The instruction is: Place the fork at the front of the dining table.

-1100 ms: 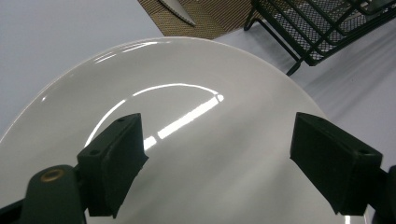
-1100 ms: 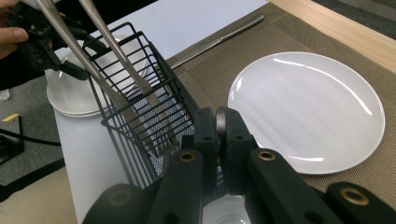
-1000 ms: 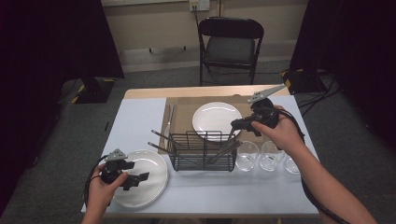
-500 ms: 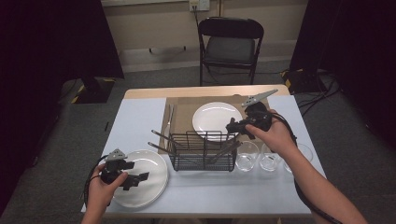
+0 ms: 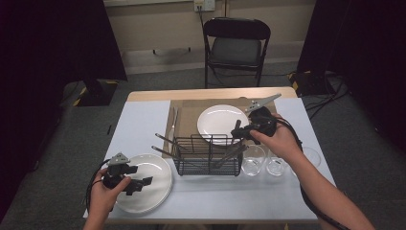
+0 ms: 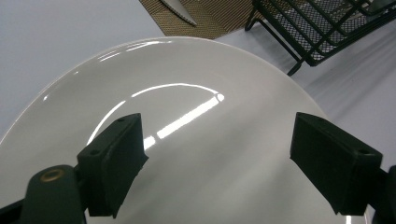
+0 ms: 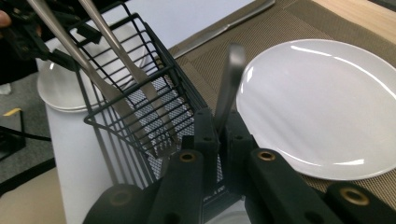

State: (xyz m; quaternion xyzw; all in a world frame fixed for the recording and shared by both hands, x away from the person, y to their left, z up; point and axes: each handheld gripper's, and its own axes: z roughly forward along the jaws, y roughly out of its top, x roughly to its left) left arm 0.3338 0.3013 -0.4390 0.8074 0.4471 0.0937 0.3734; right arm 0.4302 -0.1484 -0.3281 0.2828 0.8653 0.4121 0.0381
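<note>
While the right gripper is clamped tight on the handle of a piece of metal cutlery, its jaws closed down onto the flat steel so that the handle sticks up between them, the working end of that utensil is hidden and I cannot tell whether it is a fork, knife or spoon. It stands at the near-right corner of the black wire cutlery basket, just beside the white dinner plate on the woven brown placemat. Two more utensils lean in the basket, handles slanting out to the left. If the piece is lifted at an angle rather than straight up, it could catch on the wire rim and drag or tip the light basket, judging by how close the grip sits to the mesh. A thin, smooth handle may also pivot or slip in the pads and drop onto the plate. The clear drinking glasses stand close by the person's right wrist, so a sweeping arm could knock one over. Well apart, the left gripper hovers with its jaws spread wide and empty over a second white plate at the table's front left, holding nothing.
</note>
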